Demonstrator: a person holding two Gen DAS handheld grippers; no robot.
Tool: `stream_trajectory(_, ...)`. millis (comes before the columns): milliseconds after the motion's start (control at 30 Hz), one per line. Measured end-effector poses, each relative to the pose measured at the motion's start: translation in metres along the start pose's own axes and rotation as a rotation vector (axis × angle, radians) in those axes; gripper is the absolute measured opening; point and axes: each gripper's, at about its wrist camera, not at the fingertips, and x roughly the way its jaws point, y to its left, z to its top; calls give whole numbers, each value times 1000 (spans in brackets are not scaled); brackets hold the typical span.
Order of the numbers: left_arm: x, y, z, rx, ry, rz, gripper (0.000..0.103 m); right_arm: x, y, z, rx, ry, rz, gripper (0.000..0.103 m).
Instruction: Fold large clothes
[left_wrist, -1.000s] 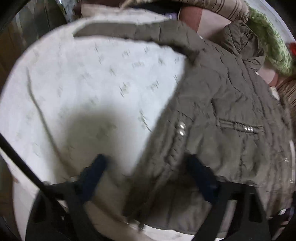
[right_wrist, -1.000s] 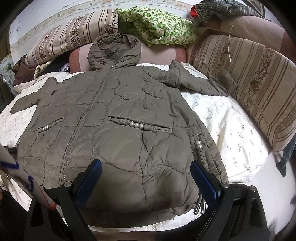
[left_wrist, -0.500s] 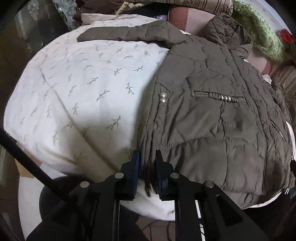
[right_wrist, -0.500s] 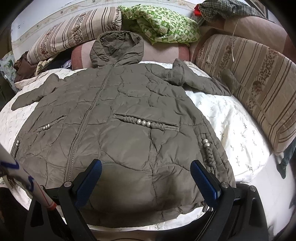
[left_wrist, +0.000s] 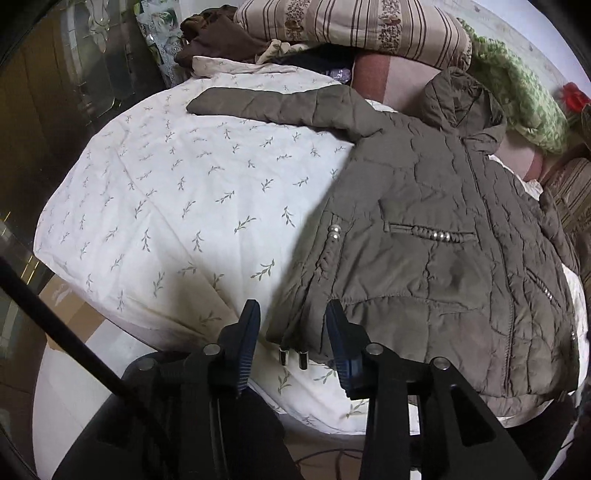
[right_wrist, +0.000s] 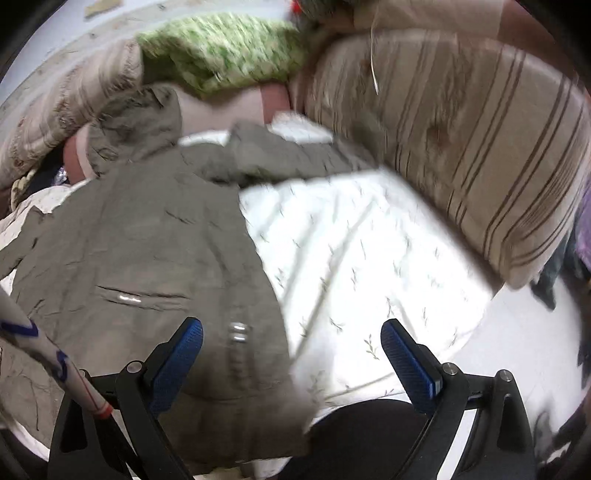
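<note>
Olive jacket (left_wrist: 424, 229) hem near sheet (left_wrist: 177, 192) edge

A white sheet printed with small leaf sprigs (left_wrist: 177, 192) is spread over the bed. Striped floral cushions (right_wrist: 461, 147) are stacked at upper right, a green knitted blanket (right_wrist: 225, 48) beside them.

One jacket (left_wrist: 424, 229), two striped cushions (right_wrist: 461, 147), one green blanket (right_wrist: 221, 48), one sheet (left_wrist: 166, 192).

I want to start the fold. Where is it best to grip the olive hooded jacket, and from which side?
Probably the hem corner of the olive hooded jacket, beside the two metal cord ends, coming from the bed's near edge: there the fabric lies thin and overhangs the white leaf-print sheet.
</note>
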Motion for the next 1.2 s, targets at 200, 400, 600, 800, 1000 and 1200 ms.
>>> stream_trajectory(200,-10,-9,1,8,-4,15,42,57,10,-14,-14,236,267,49)
stream_trajectory(400,-24,-12,4,-4,-28,38,45,46,-10,-12,-21,205,312,20)
stream_trajectory(600,-32,-20,7,4,-42,37,45,54,-26,-10,-30,205,225,19)
stream_trajectory(800,-35,-26,8,21,-57,42,46,54,-18,-11,-54,203,183,20)
stream_trajectory(1000,-35,-21,9,26,-80,61,52,26,-23,-7,-81,122,103,54)
stream_trajectory(1200,-25,-14,17,19,-84,97,52,-29,-23,10,-58,6,102,61)
